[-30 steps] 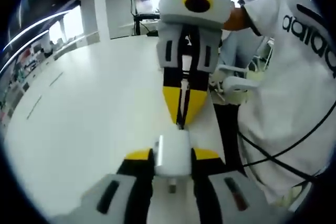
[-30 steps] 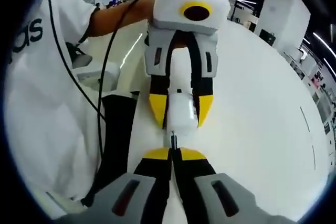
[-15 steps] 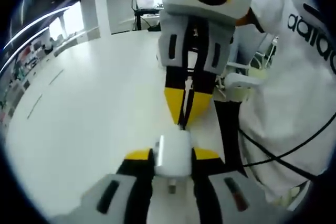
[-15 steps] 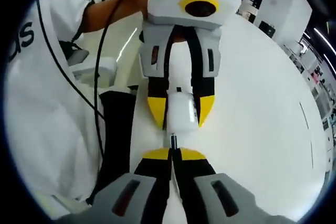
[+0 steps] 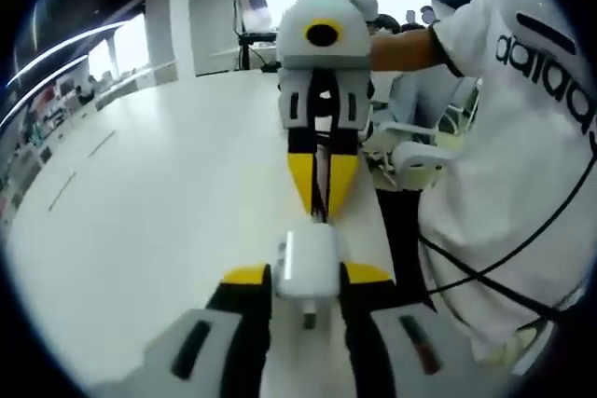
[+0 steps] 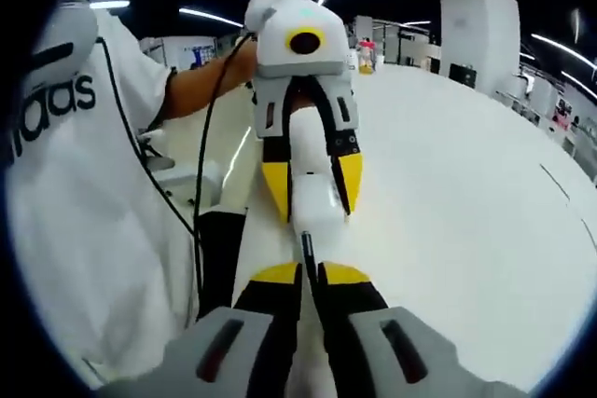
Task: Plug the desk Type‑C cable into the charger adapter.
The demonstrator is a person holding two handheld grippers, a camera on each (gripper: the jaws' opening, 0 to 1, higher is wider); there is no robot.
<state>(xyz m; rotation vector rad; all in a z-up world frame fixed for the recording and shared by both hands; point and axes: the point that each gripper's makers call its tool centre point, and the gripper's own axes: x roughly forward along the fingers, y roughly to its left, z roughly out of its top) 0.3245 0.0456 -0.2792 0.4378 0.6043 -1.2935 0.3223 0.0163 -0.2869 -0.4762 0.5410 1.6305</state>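
Observation:
My left gripper (image 5: 308,275) is shut on a white charger adapter (image 5: 308,260), held above the white desk (image 5: 159,193). Facing it, my right gripper (image 5: 323,195) is shut on the black Type-C cable (image 5: 322,179), pinched between its yellow fingertips. The cable's end meets the adapter's far face; I cannot tell whether it is inserted. In the right gripper view, my right gripper (image 6: 310,274) pinches the cable plug (image 6: 306,247), which points at the adapter (image 6: 314,200) held by the left gripper (image 6: 312,191).
A person in a white T-shirt (image 5: 522,165) stands at the desk's edge, arm (image 6: 201,81) reaching to the left gripper. Thin black leads (image 6: 140,170) hang across the shirt. A white chair (image 5: 420,151) sits beside the desk. White pillars (image 6: 471,16) stand far back.
The two grippers have drawn a little apart, each looking smaller in the other's view. Both keep their hold. The plug still points at the adapter's end.

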